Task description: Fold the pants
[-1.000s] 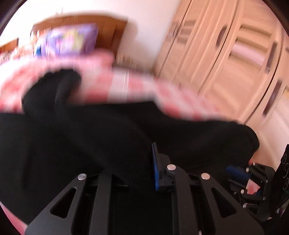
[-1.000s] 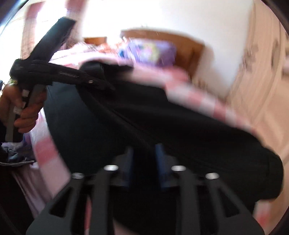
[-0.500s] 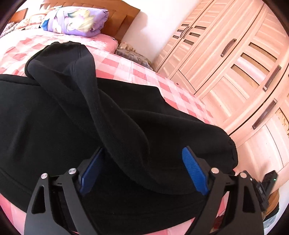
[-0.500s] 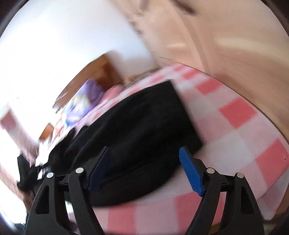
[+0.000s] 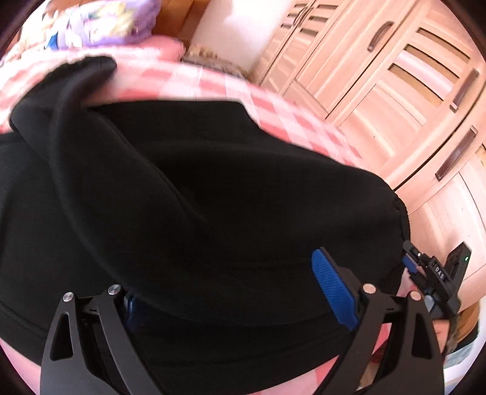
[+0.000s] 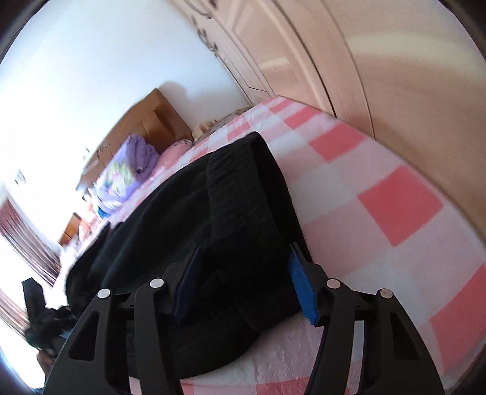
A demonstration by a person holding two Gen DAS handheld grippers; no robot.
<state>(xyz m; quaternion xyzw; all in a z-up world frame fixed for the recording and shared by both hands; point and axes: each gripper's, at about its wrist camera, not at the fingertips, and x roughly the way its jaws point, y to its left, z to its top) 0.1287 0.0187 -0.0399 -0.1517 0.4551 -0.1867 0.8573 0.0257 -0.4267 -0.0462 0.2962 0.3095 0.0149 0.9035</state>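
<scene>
Since half a second ago, both grippers have come in closer over the black pants, and the right wrist camera has swung from a blurred sweep across the bed to a steadier look down the garment's edge.

Left wrist view: the left gripper (image 5: 231, 291) stands wide apart, released, with nothing pinched between its blue pads (image 5: 332, 288). The right-hand pad shows clearly against the cloth; the other one is mostly buried behind a thick rolled fold of the pants (image 5: 197, 194), which bulges up between the fingers and touches the hidden pad. The pants lie spread over the pink checked bedsheet (image 5: 291, 118), one leg running up toward the purple pillow (image 5: 103, 24) at the headboard. A light wooden wardrobe (image 5: 395, 79) fills the far side. At the lower edge the right gripper (image 5: 431, 279) sits just beside the pants' end, its fingers too hidden to judge from here.

Right wrist view: the right gripper (image 6: 246, 285) is parted, straddling a folded band of the pants (image 6: 240, 212) at the edge of the garment. Both blue pads (image 6: 302, 291) flank the cloth, close against it, but they are not clamped together. The bedsheet (image 6: 379, 194) lies bare beside the pants, and the pillow (image 6: 127, 170) rests near the wooden headboard (image 6: 152, 121).
</scene>
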